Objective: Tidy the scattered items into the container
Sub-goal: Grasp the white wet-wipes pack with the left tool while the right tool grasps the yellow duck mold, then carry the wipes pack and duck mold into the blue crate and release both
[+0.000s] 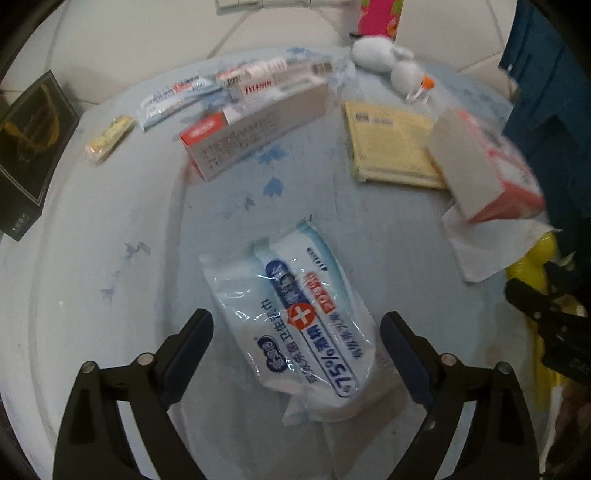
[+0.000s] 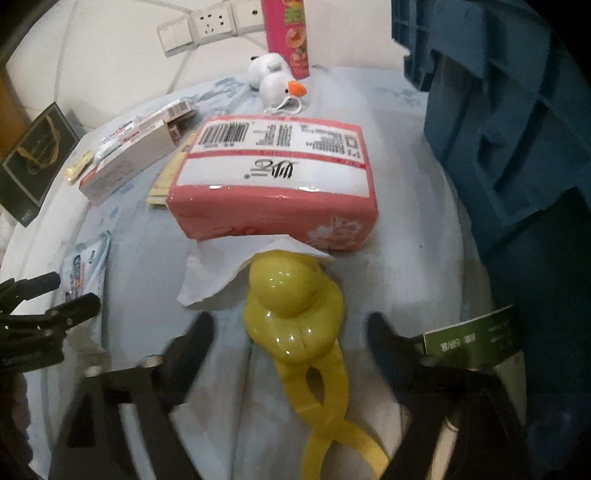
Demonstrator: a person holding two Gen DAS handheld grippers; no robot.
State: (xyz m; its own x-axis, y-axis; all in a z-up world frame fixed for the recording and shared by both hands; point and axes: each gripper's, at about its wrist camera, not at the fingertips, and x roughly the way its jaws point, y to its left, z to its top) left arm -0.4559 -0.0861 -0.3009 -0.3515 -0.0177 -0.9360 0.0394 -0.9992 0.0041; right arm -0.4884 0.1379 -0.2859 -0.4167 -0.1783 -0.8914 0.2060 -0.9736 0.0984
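left gripper (image 1: 297,330): black, silver screws | right gripper (image 2: 291,332): black, silver screws

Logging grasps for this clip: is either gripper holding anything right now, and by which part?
Nothing is held. The left gripper is open around the wipes pack; the right gripper is open around the yellow tongs.

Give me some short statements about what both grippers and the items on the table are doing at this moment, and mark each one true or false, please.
1. The left gripper is open, with the wet wipes pack lying between its fingers. True.
2. The right gripper is shut on the yellow duck-shaped tongs. False: it is open, one finger on each side of the tongs.
3. The plush duck lies inside the blue container. False: it lies on the table by the pink canister.
4. A white tissue sticks out from under the pink tissue pack. True.
5. The pink tissue pack rests partly on the yellow notepad. True.
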